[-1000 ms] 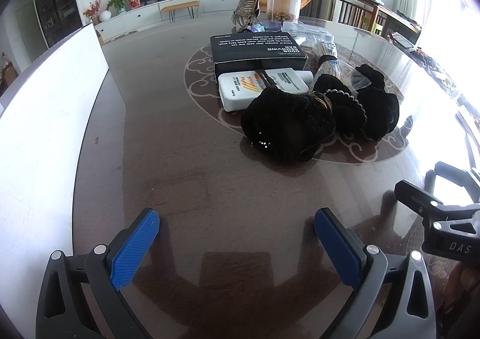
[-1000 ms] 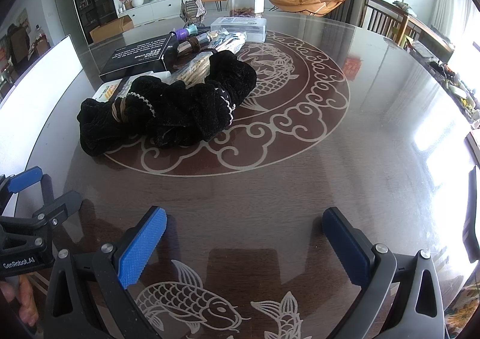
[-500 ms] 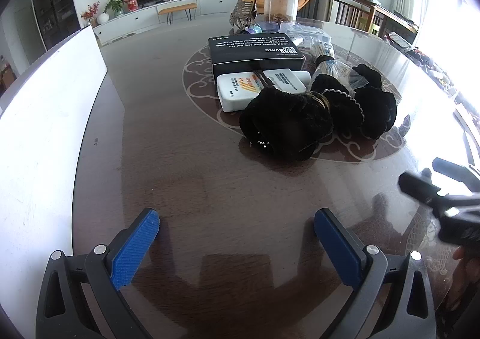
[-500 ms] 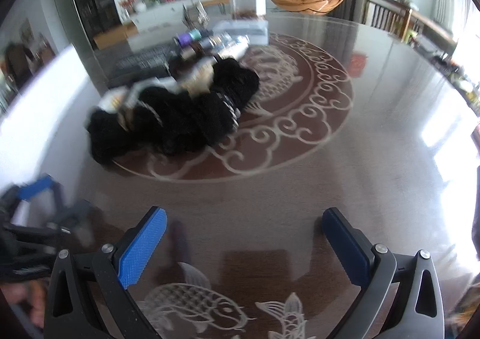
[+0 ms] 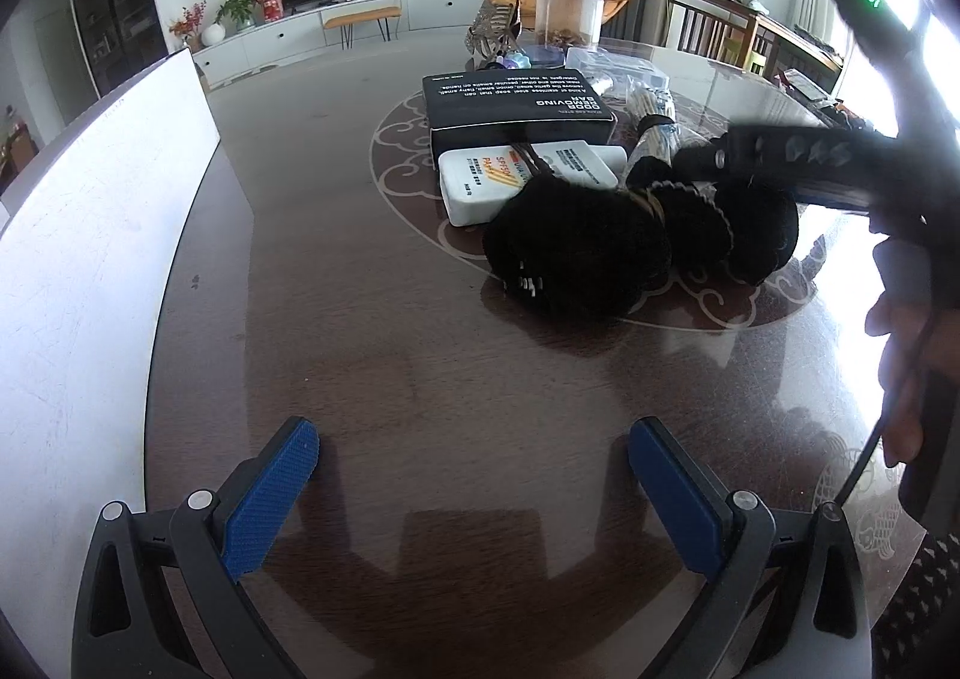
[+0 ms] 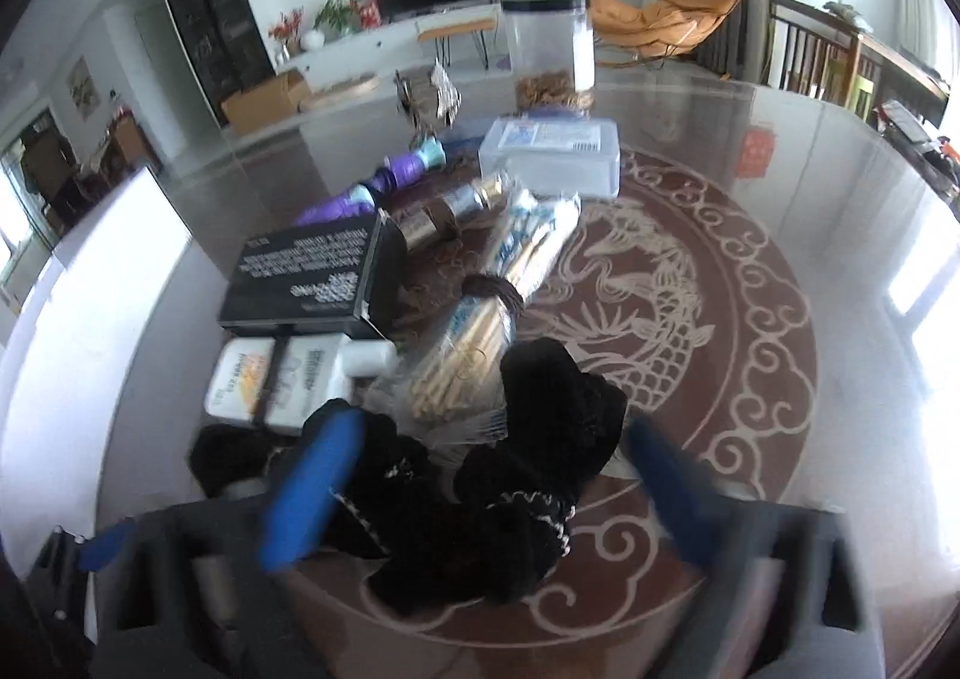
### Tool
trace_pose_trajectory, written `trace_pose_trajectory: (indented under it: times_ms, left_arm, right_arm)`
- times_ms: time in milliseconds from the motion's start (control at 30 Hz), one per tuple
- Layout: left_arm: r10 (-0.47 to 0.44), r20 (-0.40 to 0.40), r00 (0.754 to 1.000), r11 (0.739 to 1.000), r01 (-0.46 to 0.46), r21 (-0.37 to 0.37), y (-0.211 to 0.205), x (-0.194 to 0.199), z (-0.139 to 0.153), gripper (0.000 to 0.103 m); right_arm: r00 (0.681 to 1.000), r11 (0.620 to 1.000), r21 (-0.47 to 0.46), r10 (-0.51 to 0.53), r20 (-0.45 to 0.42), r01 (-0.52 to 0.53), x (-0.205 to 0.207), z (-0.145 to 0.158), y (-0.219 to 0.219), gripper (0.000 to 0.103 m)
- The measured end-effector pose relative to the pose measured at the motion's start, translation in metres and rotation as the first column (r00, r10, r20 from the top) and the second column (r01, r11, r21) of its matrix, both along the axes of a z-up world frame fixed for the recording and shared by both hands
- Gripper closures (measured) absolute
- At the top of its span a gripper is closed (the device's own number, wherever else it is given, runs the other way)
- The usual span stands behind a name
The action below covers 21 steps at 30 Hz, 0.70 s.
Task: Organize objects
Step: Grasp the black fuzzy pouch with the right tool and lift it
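— Right gripper (image 6: 480,493) is mine: jaws closing, not yet pressing, black scrunchies (image 6: 480,505) between them, low centre of frame.
— Left gripper (image 5: 474,499)?
— Apart, empty, farther off.

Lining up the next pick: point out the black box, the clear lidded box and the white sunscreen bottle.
black box (image 5: 516,96), left wrist view, on its printed top face.
clear lidded box (image 6: 549,150), right wrist view, on its lid.
white sunscreen bottle (image 5: 480,181), left wrist view, on its front label.
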<state>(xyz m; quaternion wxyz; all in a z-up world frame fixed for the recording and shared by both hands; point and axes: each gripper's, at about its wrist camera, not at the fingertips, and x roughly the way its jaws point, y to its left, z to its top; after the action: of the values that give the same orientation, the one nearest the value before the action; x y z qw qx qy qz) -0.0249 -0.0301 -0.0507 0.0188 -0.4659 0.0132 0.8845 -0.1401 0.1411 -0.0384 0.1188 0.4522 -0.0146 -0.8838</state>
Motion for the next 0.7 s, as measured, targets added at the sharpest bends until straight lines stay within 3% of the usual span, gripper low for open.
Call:
trace_pose_trajectory:
  times_ms: [33,100,300,467,533,700]
  left_arm:
    - [0.0,0.0,1.0,1.0,0.0,0.0,0.0,0.0,0.0,0.0]
    - [0.001,0.0,1.0,1.0,-0.001,0.0,0.0,0.0,0.0,0.0]
    - [0.002,0.0,1.0,1.0,-0.002,-0.001,0.0,0.0,0.0,0.0]
    - [0.002,0.0,1.0,1.0,-0.002,-0.001,0.0,0.0,0.0,0.0]
    - [0.002,0.0,1.0,1.0,-0.002,-0.001,0.0,0.0,0.0,0.0]
    - [0.003,0.0,1.0,1.0,-0.003,0.0,0.0,0.0,0.0,0.0]
  right_arm:
    - [1.0,1.0,0.005,-0.005,0.006,0.005,0.001,-0.002,0.003,0.053]
    - [1.0,1.0,0.002,-0.015,-0.012,0.015,0.008,-0.003,0.012,0.056]
    - [0.986,0.982,0.114,-0.142,-0.092,0.152,0.046,-0.01,0.056,0.057]
    - [0.971,0.967,0.104,-0.23,-0.059,0.235,0.051,-0.014,0.08,0.056]
    - [0.97,0.964,0.114,-0.233,-0.061,0.239,0.05,-0.015,0.08,0.054]
    - [0.974,0.964,0.147,-0.216,-0.065,0.223,0.047,-0.016,0.074,0.03]
